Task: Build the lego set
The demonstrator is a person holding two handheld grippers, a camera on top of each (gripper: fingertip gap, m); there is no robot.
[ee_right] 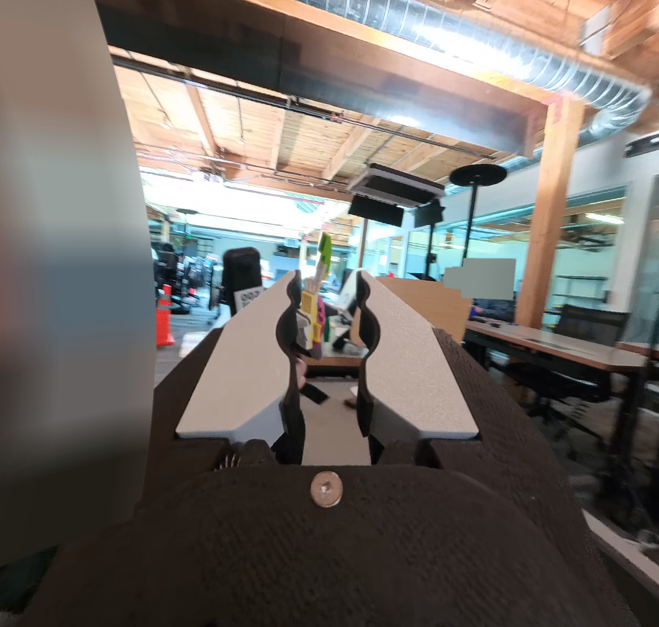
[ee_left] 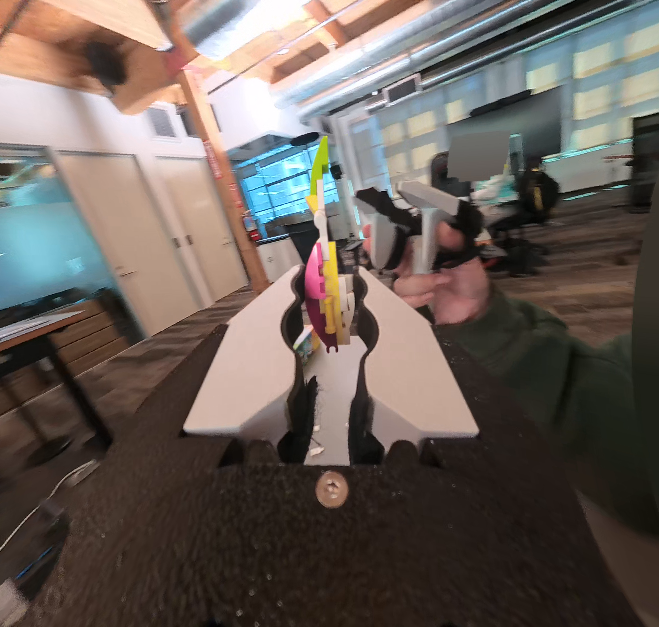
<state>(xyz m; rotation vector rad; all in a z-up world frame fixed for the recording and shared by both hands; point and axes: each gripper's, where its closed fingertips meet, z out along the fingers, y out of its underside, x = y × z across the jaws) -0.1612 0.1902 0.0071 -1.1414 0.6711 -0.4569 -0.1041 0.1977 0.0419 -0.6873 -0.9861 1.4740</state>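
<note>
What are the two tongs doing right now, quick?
Left tongs: closed on the pink, yellow and green lego model.
Right tongs: open, holding nothing.

Both hand-held grippers (ee_left: 326, 278) (ee_right: 326, 281) raised, parted.

Upright pink/yellow/white lego build (ee_left: 326, 288) w/ lime tip, betw. tongs

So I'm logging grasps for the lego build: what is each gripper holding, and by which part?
The left gripper pinches the lego model at its pink-and-yellow lower body. The right gripper holds nothing.
</note>
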